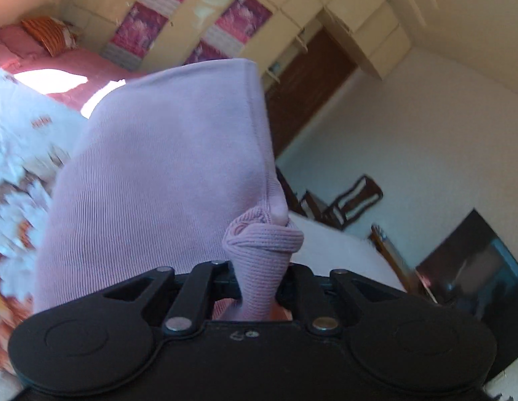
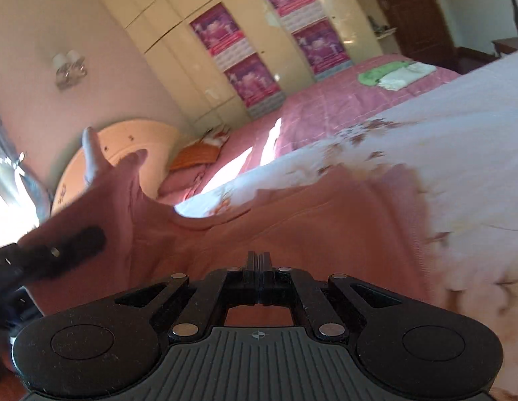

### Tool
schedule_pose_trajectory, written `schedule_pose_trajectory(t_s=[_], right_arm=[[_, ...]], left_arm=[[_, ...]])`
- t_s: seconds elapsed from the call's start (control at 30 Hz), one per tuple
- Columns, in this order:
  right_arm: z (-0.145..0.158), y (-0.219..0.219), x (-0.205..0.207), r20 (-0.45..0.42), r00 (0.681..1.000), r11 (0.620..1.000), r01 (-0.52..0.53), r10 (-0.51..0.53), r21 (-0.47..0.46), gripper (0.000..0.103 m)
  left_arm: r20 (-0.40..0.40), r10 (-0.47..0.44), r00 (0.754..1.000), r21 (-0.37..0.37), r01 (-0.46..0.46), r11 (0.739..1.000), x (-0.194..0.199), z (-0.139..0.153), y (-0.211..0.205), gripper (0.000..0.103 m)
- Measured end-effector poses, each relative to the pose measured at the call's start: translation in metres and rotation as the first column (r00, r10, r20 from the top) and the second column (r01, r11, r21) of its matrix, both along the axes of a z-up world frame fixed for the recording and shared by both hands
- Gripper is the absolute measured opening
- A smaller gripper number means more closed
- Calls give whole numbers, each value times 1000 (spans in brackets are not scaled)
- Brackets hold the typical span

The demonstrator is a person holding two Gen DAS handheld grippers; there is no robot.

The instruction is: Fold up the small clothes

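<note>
A pink ribbed garment (image 1: 158, 180) fills the middle of the left wrist view, lifted off the bed. My left gripper (image 1: 257, 277) is shut on a bunched fold of it that sticks up between the jaws. In the right wrist view the same pink garment (image 2: 292, 220) lies spread over the white floral sheet (image 2: 459, 153). My right gripper (image 2: 259, 260) has its jaws pressed together just above the cloth; whether any cloth is pinched is not visible. The left gripper (image 2: 58, 250) shows at the left edge there, holding a raised corner of the garment.
A pink bedspread (image 2: 342, 107) covers the bed behind, with folded green and white clothes (image 2: 392, 75) on its far part. An orange striped pillow (image 2: 195, 157) lies by the headboard. Cream wardrobes (image 2: 198, 46) line the wall. A dark chair (image 1: 352, 200) stands by the white wall.
</note>
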State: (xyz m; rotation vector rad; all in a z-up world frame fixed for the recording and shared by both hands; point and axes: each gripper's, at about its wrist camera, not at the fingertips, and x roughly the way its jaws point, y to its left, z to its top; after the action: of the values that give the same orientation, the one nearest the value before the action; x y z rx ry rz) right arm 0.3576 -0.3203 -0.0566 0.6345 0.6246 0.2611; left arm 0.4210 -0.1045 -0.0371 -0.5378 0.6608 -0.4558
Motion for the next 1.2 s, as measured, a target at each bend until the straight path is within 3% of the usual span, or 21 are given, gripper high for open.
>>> schedule_pose_trajectory(t_s=[0.03, 0.07, 0.1, 0.13, 0.17, 0.2, 0.23, 0.3, 0.33, 0.4, 0.47, 0.6, 0.67, 0.8, 0.93, 1.03, 1.1, 1.13, 1.2], right_arm=[[-1, -17, -5, -14, 1000, 1000, 20, -19, 20, 0], [-2, -35, -11, -29, 999, 999, 44, -43, 31, 0], [-3, -49, -16, -46, 997, 997, 66, -64, 41, 4], [-4, -61, -21, -59, 995, 995, 86, -83, 55, 28], [-4, -72, -27, -58, 993, 992, 107, -103, 67, 58], [-3, -79, -32, -50, 993, 991, 110, -106, 72, 60], [0, -84, -36, -43, 994, 992, 100, -96, 76, 60], [6, -91, -43, -26, 997, 993, 74, -72, 89, 58], [7, -91, -44, -17, 998, 993, 54, -53, 104, 49], [6, -87, -41, -11, 1000, 989, 3, -2, 145, 47], [4, -71, -32, -31, 999, 992, -39, 43, 117, 47], [-7, -45, -19, -79, 992, 993, -97, 102, 67, 47], [-14, -38, -9, -107, 987, 992, -113, 117, 49, 47], [-18, -31, 4, -130, 984, 992, -125, 122, -17, 46], [-22, -20, 19, -161, 978, 987, -147, 134, -69, 46], [-21, -11, 25, -165, 975, 981, -165, 146, -104, 46], [-20, -2, 27, -158, 974, 971, -184, 160, -152, 34], [-20, 2, 27, -154, 975, 965, -189, 162, -181, 14], [-16, 8, 22, -126, 979, 953, -185, 159, -239, 13]], left_arm=[[-34, -33, 999, 8, 33, 999, 4, -14, -22, 9], [-69, -67, 995, 27, 69, 997, 6, -29, -43, 20], [-149, -109, 983, 62, 120, 991, 9, -43, -66, 24], [-203, -140, 969, 83, 160, 984, 7, -49, -81, 25], [-171, -148, 974, 87, 164, 983, -2, -44, -86, 32], [-123, -154, 980, 83, 164, 983, -12, -36, -85, 39], [-83, -148, 985, 66, 154, 986, -21, -24, -78, 50], [-16, -97, 995, 50, 98, 994, -32, -5, -54, 56], [17, -50, 999, 69, 49, 996, -34, 6, -35, 59], [47, 26, 999, 137, -32, 990, -29, 13, -7, 64], [3, 111, 994, 257, -108, 960, -14, 13, 12, 60], [-76, 166, 983, 317, -134, 939, 8, -5, 40, 58], [-115, 151, 982, 312, -109, 944, 10, -15, 47, 59], [-128, 163, 978, 272, -124, 954, 10, -25, 53, 61], [-151, 165, 975, 236, -127, 964, 10, -38, 65, 69], [-147, 149, 978, 241, -110, 964, 14, -40, 64, 69], [-145, 140, 979, 248, -101, 964, 15, -39, 63, 69], [-147, 138, 979, 249, -98, 963, 16, -39, 62, 69], [-146, 133, 980, 256, -93, 962, 16, -36, 60, 65]])
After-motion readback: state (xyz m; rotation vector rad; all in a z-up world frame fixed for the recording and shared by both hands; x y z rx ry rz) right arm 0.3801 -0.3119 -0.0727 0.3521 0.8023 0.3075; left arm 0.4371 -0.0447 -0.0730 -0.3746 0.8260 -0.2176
